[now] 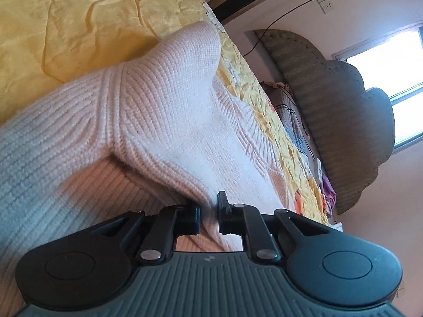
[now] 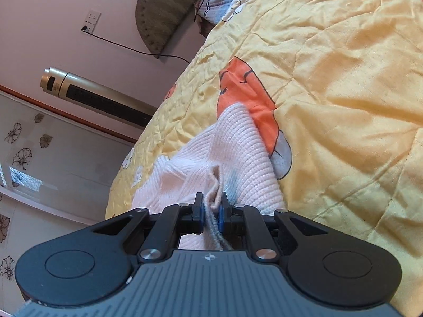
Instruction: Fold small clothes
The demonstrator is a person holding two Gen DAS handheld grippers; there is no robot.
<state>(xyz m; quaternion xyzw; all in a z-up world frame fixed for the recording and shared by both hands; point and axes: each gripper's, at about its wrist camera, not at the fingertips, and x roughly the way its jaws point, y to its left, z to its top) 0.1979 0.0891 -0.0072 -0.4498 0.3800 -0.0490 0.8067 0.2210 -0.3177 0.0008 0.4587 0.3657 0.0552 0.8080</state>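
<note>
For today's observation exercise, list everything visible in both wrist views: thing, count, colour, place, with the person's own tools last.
sweater: one, pale pink knit, on the quilt, pinched by both tongs
quilt: one, yellow with orange cartoon print, covering the bed
headboard: one, grey-green padded, against the wall
tower fan: one, gold and black, beside the bed
wall sockets: two, white, one with a black cable plugged in
window: one, bright, past the headboard
left tongs: black, shut on sweater
right tongs: black, blue pads, shut on sweater
</note>
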